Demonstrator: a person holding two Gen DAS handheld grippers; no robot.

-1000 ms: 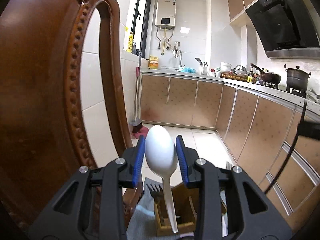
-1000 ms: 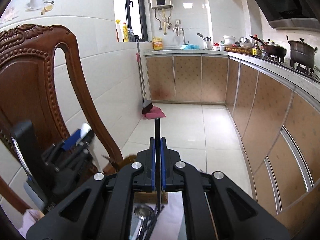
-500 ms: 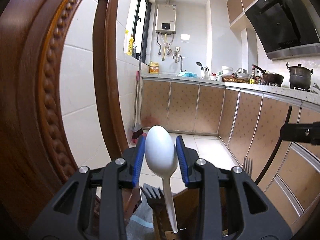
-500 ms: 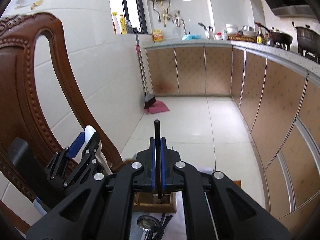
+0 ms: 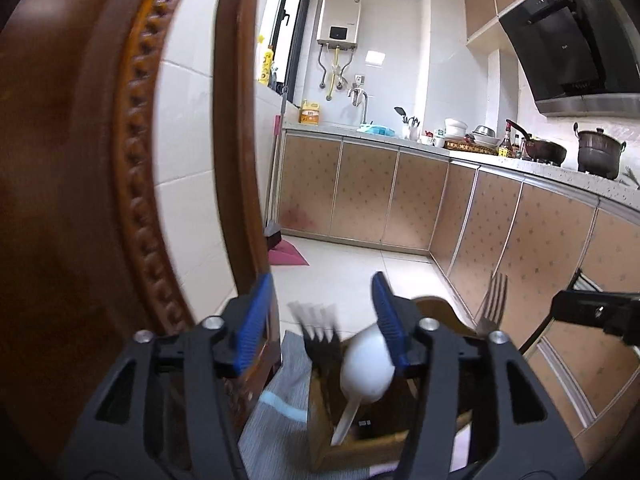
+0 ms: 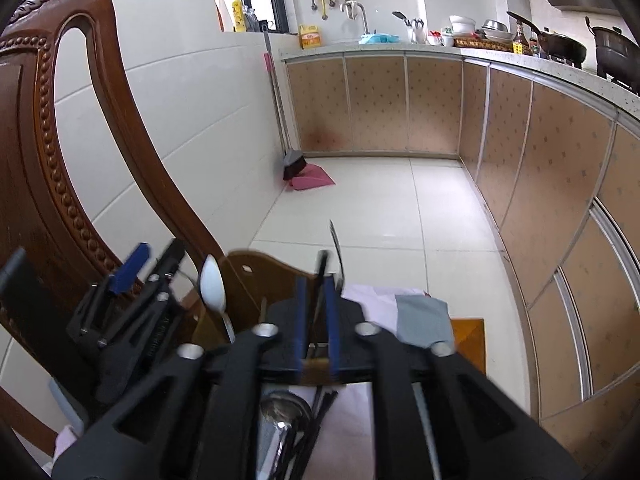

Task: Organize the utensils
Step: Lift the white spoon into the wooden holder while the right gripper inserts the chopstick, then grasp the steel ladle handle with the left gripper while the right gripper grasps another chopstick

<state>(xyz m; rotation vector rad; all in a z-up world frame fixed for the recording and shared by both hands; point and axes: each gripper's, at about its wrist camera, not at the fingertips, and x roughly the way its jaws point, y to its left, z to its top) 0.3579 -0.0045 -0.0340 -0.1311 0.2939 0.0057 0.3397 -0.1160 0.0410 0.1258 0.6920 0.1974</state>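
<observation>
My left gripper (image 5: 320,316) is open. The white plastic spoon (image 5: 366,368) stands free in the wooden utensil holder (image 5: 352,440), leaning against the right finger, next to a black fork (image 5: 320,340) and a metal fork (image 5: 492,300). In the right wrist view the spoon (image 6: 212,284) stands in the holder (image 6: 260,280) beside the left gripper (image 6: 136,280). My right gripper (image 6: 316,320) has its pads slightly apart around a thin black utensil (image 6: 320,280) over the holder; whether it still grips is unclear.
A carved wooden chair back (image 5: 100,160) fills the left side, also in the right wrist view (image 6: 40,160). A metal ladle (image 6: 284,412) and black utensils lie on the cloth (image 6: 352,432) below the right gripper. Kitchen cabinets (image 5: 520,240) run along the right.
My left gripper has opened and let go of the white spoon, which dropped into the holder. My right gripper has moved down and forward with the black utensil, and its pads have parted slightly.
</observation>
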